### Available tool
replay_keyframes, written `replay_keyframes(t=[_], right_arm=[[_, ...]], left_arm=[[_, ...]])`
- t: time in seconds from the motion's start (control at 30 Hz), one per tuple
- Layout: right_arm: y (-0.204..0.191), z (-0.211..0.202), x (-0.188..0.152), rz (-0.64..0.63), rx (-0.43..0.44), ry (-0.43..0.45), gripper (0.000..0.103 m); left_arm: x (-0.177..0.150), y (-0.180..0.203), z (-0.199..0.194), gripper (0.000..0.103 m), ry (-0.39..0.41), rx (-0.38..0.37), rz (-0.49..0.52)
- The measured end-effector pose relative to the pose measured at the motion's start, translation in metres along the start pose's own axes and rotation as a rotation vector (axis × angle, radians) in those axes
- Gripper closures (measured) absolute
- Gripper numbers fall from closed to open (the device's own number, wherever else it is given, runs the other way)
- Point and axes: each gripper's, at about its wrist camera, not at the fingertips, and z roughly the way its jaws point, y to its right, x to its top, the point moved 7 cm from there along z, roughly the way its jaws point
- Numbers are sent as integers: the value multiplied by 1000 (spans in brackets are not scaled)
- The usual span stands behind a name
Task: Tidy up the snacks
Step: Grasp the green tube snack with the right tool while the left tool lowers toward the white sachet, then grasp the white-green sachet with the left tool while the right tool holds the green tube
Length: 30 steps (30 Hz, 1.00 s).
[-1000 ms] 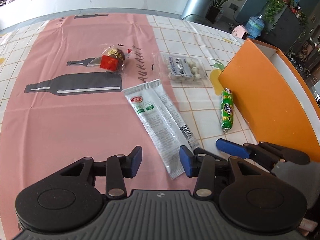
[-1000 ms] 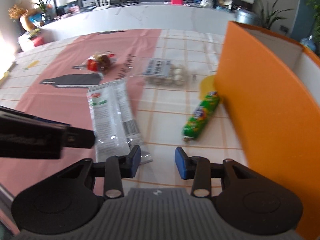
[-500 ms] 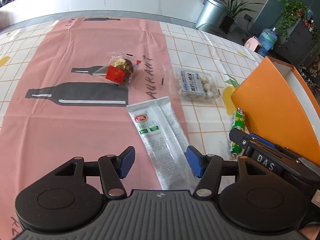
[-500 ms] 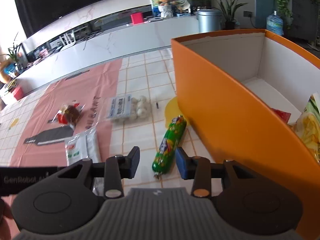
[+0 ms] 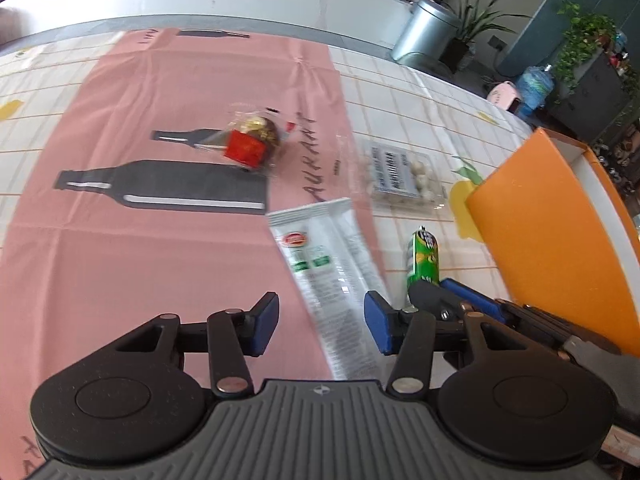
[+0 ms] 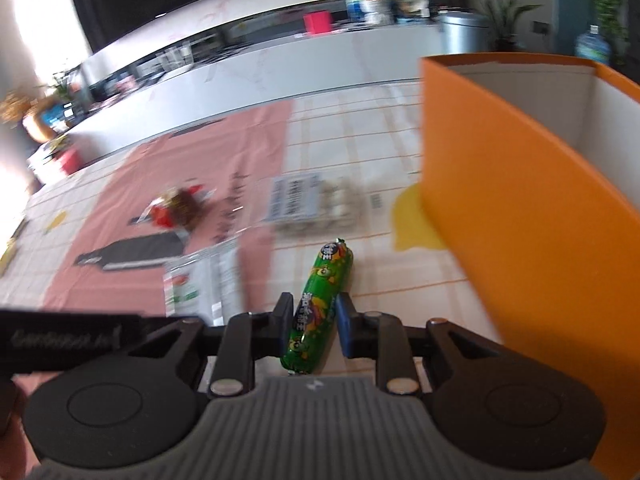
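Note:
A green sausage snack (image 6: 320, 304) lies on the tablecloth beside the orange box (image 6: 500, 220). My right gripper (image 6: 315, 320) straddles its near half. Its jaws are closing, and both pads touch the wrapper's sides. In the left wrist view the same sausage (image 5: 423, 258) shows with the right gripper's fingertips (image 5: 430, 294) on its near end. My left gripper (image 5: 320, 326) hangs open over the lower end of a long white packet (image 5: 324, 264). Its jaws are closing and its pads stand apart from the packet.
A clear packet with a red and gold chocolate (image 5: 252, 142) sits farther off on the pink cloth. A clear tray of white balls (image 5: 400, 176) lies near the orange box's (image 5: 552, 240) corner. A white counter runs behind the table.
The right gripper has come down over the green sausage and closed its jaws onto it. The left gripper's jaws widened, then narrowed again, still over the white packet.

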Motion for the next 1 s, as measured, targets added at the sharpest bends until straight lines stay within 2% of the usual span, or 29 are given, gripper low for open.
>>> replay_keyframes(t=[0.17, 0.23, 0.37, 0.47, 0.6, 0.73, 0.9, 1.0], right_arm=[[-27, -2, -13, -74, 102, -25, 83], [-37, -2, -16, -106, 106, -21, 84], [-43, -6, -20, -162, 56, -2, 83], [-41, -8, -23, -213, -12, 16, 82], [-28, -9, -20, -196, -71, 20, 80], [-18, -9, -17, -192, -122, 30, 77], [-18, -7, -15, -234, -140, 42, 77], [-17, -5, -13, -240, -138, 43, 77]], left_arm=[[-2, -18, -8, 45, -1, 7, -30], [-2, -20, -11, 45, 1, 9, -25], [0, -16, -14, 39, 9, 17, 36], [0, -11, -13, 33, 8, 15, 60], [-1, -5, -7, 32, 5, 5, 68], [1, 4, 2, 26, 8, 41, 127], [3, 12, 13, 22, -12, 24, 132], [4, 11, 20, 21, -10, 47, 131]])
